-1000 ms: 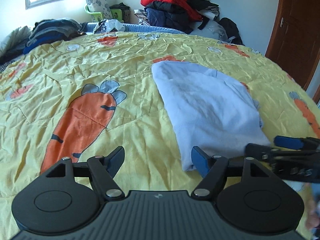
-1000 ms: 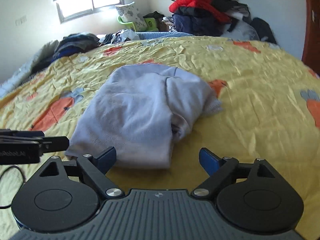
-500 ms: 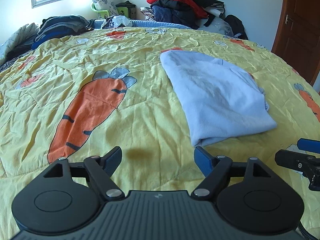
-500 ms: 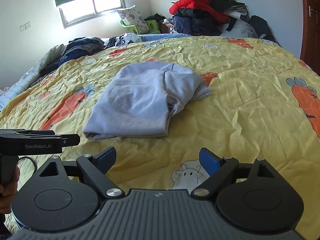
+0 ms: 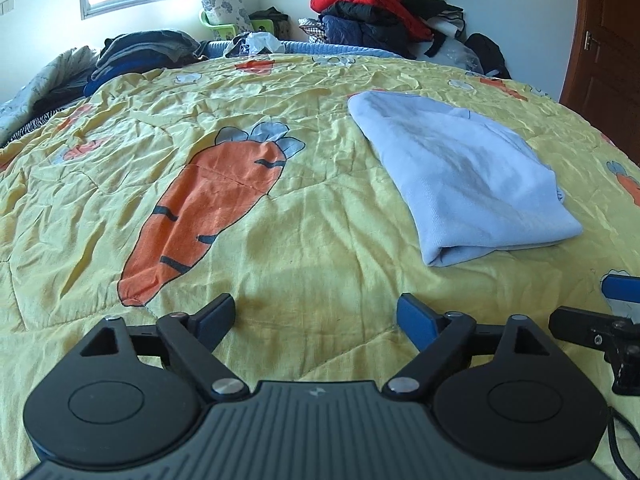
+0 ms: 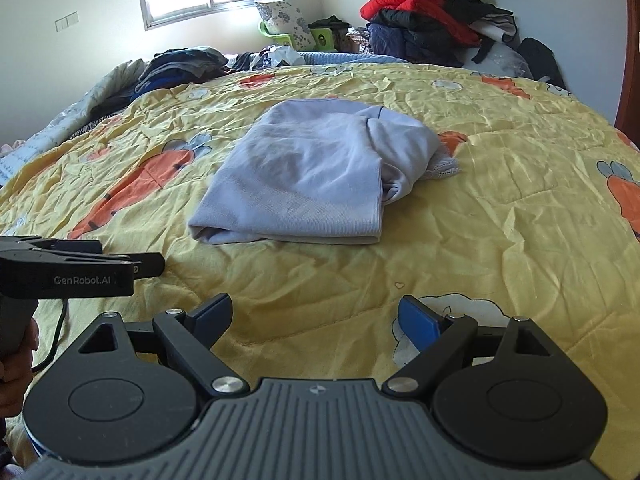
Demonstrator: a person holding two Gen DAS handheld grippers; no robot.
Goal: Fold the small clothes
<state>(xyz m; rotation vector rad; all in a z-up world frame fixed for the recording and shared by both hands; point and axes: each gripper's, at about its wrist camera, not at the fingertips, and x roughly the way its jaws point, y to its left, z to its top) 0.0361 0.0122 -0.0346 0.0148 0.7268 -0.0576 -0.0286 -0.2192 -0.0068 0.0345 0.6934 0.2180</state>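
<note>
Right wrist: soft folded lavender garment [image 6: 304, 184] on wrinkled quilt [image 6: 500, 208].

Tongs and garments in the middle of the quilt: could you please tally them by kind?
Folded light-blue garment: 1
Tongs: 2 (left tongs, jaws just been opening, nothing between them; right tongs, open, empty)
Total: 3

Quilt [image 6: 500, 200]: yellow, printed with orange carrots with grey-blue tops and small white sheep.
Folded garment [image 6: 312, 176]: pale lavender-grey, plain; a white lacy edge peeks out at its right.
My left gripper [image 5: 316, 316]: black, blue pads.
My right gripper [image 6: 316, 314]: black, blue pads.
Jacket pile [image 6: 424, 20]: red, navy, black.
Door [image 5: 604, 36]: reddish-brown wood.
</note>
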